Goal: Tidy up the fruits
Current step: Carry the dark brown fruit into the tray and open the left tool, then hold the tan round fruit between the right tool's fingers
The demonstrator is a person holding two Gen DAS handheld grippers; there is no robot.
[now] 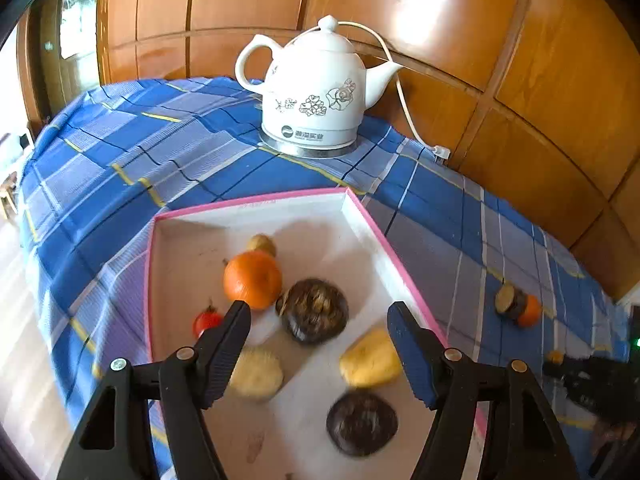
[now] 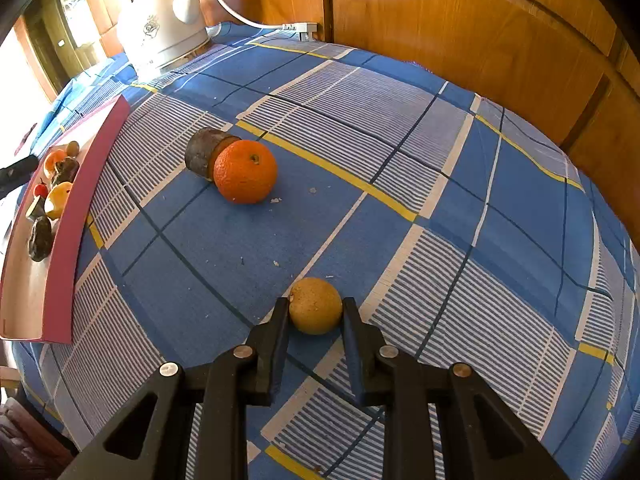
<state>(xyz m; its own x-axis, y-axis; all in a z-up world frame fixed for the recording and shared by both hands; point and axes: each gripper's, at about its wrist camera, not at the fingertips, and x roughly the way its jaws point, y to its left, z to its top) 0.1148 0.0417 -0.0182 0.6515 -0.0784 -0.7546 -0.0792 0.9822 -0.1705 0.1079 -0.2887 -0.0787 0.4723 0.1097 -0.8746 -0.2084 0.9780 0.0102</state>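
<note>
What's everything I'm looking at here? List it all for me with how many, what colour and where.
tray: one, white with pink rim, on the cloth at the left
oranges: two, orange; one in the tray, one on the cloth touching a dark piece
dark round fruits: two, brown-black, in the tray
yellow fruits: two, in the tray
small red fruit: one, in the tray
small tan fruit: one, behind the tray's orange
dark piece: one, brown, on the cloth
round tan fruit: one, on the cloth
kettle: one, white, flowered, at the back
tablecloth: one, blue checked
left gripper: black, open above the tray
right gripper: black, shut on the round tan fruit
</note>
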